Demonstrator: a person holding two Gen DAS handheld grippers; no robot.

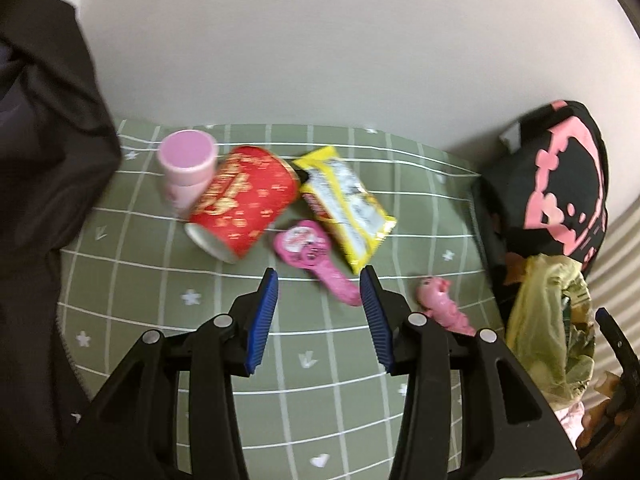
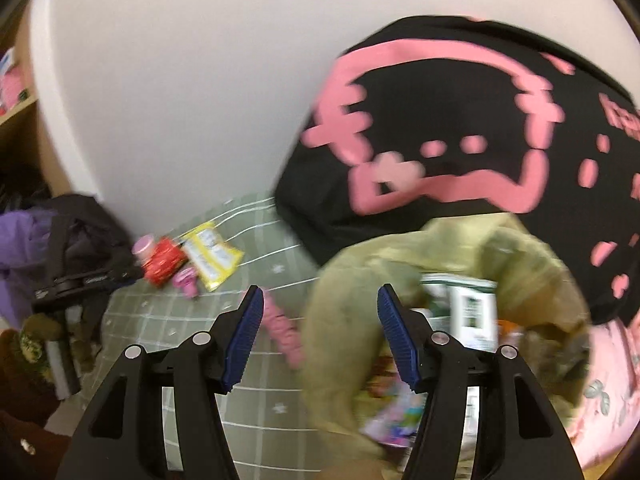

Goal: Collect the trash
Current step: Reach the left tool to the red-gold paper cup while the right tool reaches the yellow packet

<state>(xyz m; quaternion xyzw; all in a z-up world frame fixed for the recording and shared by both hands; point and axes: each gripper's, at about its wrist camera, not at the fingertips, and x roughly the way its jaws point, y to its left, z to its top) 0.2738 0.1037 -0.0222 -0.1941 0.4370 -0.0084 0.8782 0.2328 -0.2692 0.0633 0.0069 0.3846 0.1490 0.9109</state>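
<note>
On the green checked cloth (image 1: 168, 312) lie a red tube on its side (image 1: 244, 200), a pink cup (image 1: 186, 166), a yellow snack bag (image 1: 346, 204), a pink lollipop-shaped wrapper (image 1: 314, 258) and a small pink wrapper (image 1: 442, 300). My left gripper (image 1: 320, 286) is open and empty, just short of the lollipop-shaped wrapper. My right gripper (image 2: 320, 300) is open and empty over the rim of the yellow-green trash bag (image 2: 340, 320), which holds wrappers (image 2: 472, 312). The bag also shows in the left wrist view (image 1: 540, 328). The same trash shows far left in the right wrist view (image 2: 192, 260).
A black cushion with pink print (image 2: 460, 132) stands behind the bag against the white wall (image 1: 320, 48). Dark clothing (image 1: 44, 140) hangs at the left. A purple and black heap (image 2: 60, 248) sits at the cloth's far side. A wooden shelf (image 2: 16, 112) stands far left.
</note>
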